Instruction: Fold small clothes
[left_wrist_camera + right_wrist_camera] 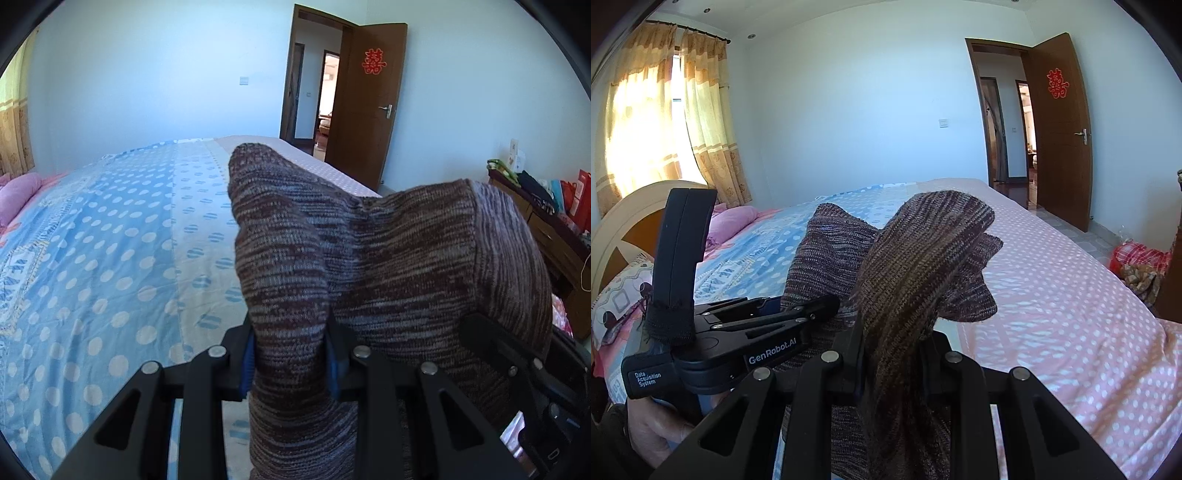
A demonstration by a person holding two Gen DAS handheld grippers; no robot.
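A brown and grey knitted garment (399,258) hangs in the air above the bed, stretched between both grippers. My left gripper (290,358) is shut on a bunched part of it, the blue pads pressing the cloth from both sides. In the right wrist view my right gripper (894,354) is shut on another fold of the same knitted garment (923,266), which rises between the fingers. The left gripper's black body (738,339) shows at the left of that view, held by a hand (653,428), with cloth draped over its front.
The bed (110,258) with a blue dotted cover lies below, pink dotted (1071,314) on its right side. A pink pillow (18,195) and headboard (631,221) are at the left. A wooden cabinet (546,229) with bags stands right. A brown door (1060,133) stands ajar.
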